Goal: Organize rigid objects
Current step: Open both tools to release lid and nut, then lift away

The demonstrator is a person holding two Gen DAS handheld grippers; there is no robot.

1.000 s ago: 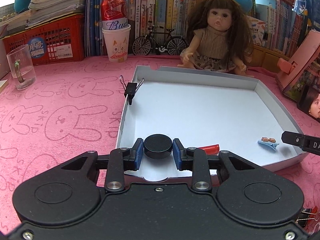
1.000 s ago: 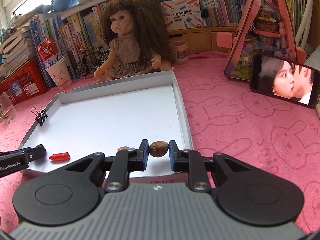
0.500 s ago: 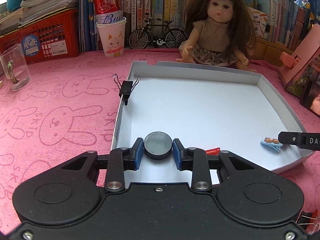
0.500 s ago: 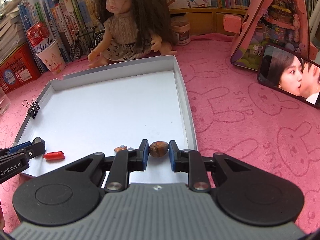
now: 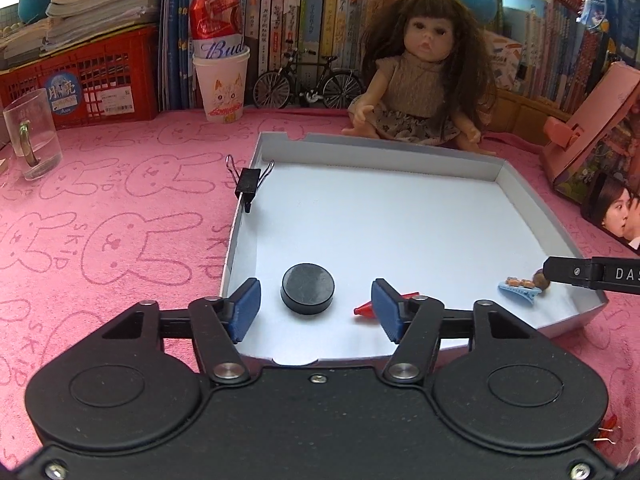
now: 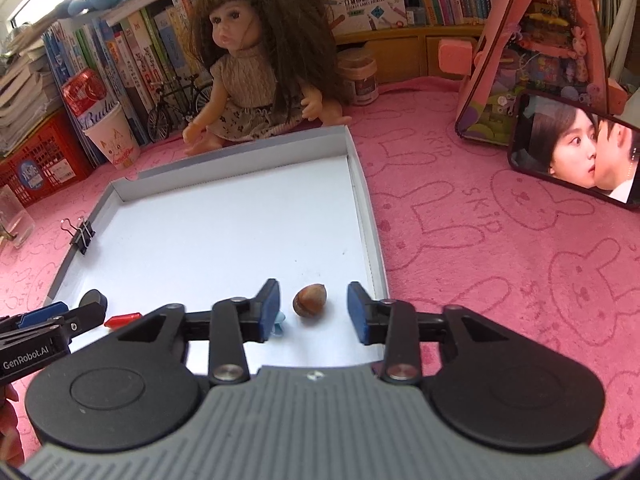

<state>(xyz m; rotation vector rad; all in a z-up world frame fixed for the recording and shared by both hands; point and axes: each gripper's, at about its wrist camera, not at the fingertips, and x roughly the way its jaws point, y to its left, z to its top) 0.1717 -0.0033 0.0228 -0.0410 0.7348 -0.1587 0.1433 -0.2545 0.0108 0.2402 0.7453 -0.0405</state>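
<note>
Both drops look done. Left gripper point(image 5: 316, 306) spread wide, black puck point(image 5: 307, 294) flat on white tray point(image 5: 520, 196) between fingers, touching neither. Right gripper point(image 6: 313, 312) spread too, hazelnut point(image 6: 310, 299) loose between pads. Best bet: back straight out, no sideways drift. Nut probably rolls if nudged; red cap point(image 5: 366, 309) sits just beside left's right finger.

The left gripper's pad point(image 5: 387, 309) is hiding part of the red piece point(image 5: 362, 310). The right gripper's pad point(image 6: 269, 312) is covering most of the blue hair clip point(image 6: 279, 322). The frame edge is cropping the phone point(image 5: 618, 216).
</note>
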